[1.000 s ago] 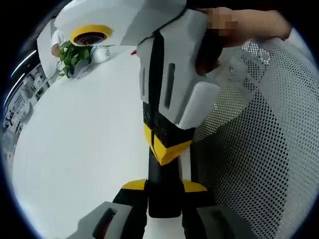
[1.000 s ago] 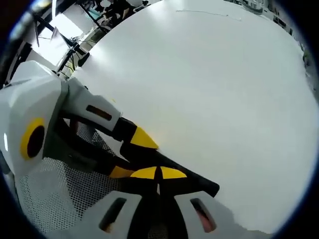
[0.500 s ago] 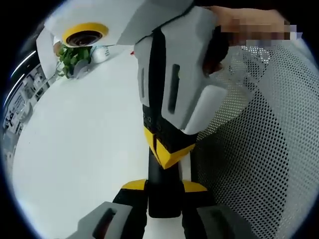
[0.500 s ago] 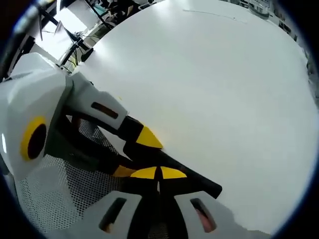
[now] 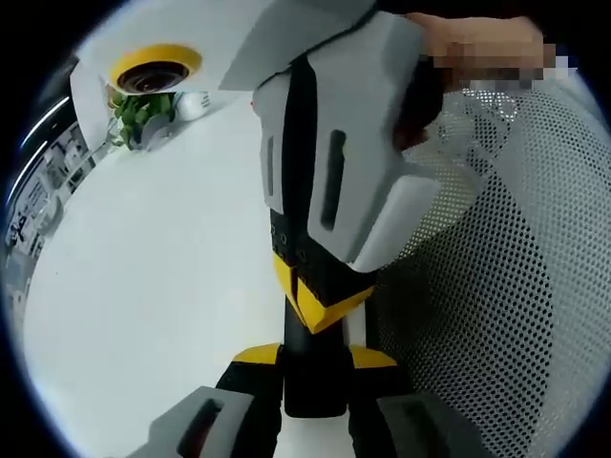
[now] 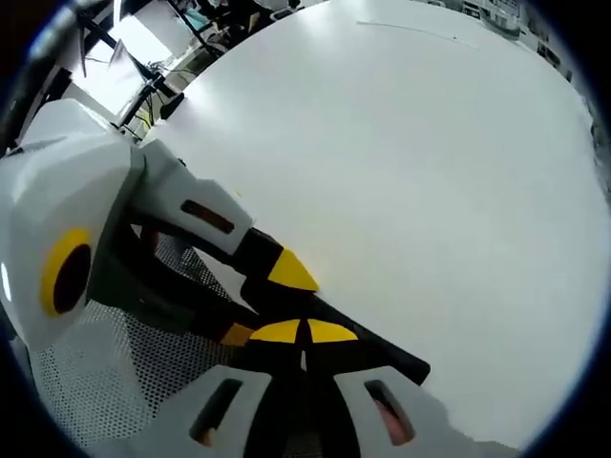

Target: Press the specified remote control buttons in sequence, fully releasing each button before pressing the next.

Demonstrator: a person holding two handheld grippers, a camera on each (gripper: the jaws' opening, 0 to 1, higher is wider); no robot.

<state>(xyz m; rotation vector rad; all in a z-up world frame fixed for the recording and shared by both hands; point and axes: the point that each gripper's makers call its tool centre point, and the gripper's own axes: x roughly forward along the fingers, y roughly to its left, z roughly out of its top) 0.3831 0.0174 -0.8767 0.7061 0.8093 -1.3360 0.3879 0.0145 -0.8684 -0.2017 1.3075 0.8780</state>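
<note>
Gripping remote [image 5: 313, 377], left tool [image 5: 315, 355] closed.

A white table [image 6: 410, 172] carries a potted green plant [image 5: 141, 107] near its far edge.

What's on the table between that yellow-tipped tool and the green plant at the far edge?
Nothing: in the left gripper view, bare white table stretches from the right tool to the plant.

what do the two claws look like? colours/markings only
Both match. Left claw: black jaws capped with yellow tips, grey mounts at the base. Right claw: the same. Each housing is a white angular shell with black slots and a yellow ring around the lens.
</note>
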